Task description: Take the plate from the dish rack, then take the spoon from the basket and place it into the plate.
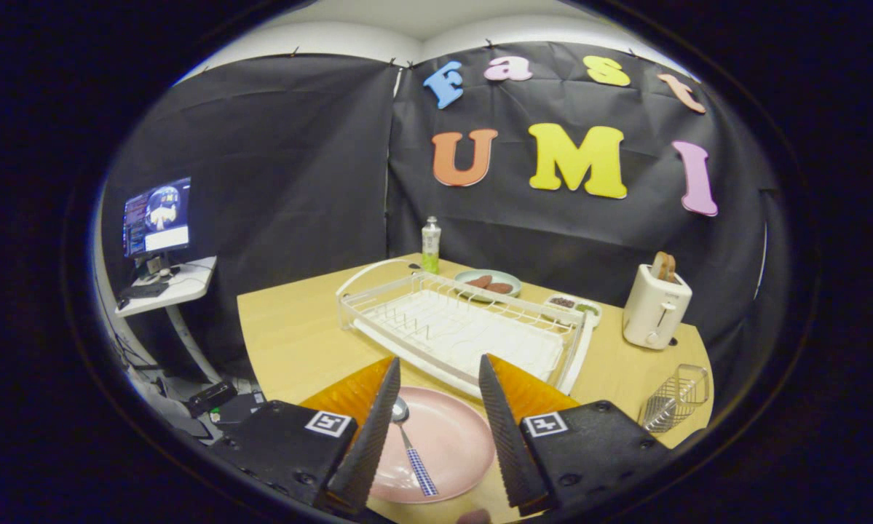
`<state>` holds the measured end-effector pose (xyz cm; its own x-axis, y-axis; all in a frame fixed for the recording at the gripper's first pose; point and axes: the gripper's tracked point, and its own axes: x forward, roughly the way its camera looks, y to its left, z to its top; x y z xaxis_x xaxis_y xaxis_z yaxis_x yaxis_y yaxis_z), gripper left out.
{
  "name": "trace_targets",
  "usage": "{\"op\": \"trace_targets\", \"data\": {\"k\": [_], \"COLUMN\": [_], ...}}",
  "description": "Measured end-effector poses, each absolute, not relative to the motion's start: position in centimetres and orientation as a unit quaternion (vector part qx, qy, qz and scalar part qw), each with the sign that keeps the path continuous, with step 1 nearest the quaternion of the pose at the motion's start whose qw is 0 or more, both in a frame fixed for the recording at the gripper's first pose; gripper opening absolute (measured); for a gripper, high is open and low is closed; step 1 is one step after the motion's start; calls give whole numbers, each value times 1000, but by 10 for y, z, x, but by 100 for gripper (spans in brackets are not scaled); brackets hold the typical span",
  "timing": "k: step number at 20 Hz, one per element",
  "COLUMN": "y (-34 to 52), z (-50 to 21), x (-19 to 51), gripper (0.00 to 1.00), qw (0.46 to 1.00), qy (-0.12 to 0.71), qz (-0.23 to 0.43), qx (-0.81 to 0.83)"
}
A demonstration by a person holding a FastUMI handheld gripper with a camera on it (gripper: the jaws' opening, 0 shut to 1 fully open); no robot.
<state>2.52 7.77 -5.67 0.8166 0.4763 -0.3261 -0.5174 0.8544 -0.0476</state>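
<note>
A pink plate (447,444) lies flat on the wooden table (290,335), below and between my two fingers. A spoon (411,447) with a metal bowl and a checked blue-and-white handle rests in the plate, close to my left finger (374,429). My gripper (440,371) hovers open above the plate with nothing between its fingers. Just beyond the fingers stands the white wire dish rack (465,327), with no dishes in it. The small wire basket (675,397) stands to the right of the gripper, near the table's edge.
A white toaster (654,306) with bread slices stands at the back right. Behind the rack are a green bottle (430,246), a plate with brown food (488,284) and a small tray (573,304). A side desk with a monitor (156,217) stands off to the left.
</note>
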Motion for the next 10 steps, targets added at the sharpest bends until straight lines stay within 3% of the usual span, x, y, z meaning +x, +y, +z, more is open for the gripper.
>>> {"op": "trace_targets", "data": {"k": [5, 10], "y": [55, 35], "z": [-27, -3], "x": [27, 19], "gripper": [100, 100], "qw": [979, 993], "qy": [101, 59], "qz": [176, 102], "qx": [-27, 23]}}
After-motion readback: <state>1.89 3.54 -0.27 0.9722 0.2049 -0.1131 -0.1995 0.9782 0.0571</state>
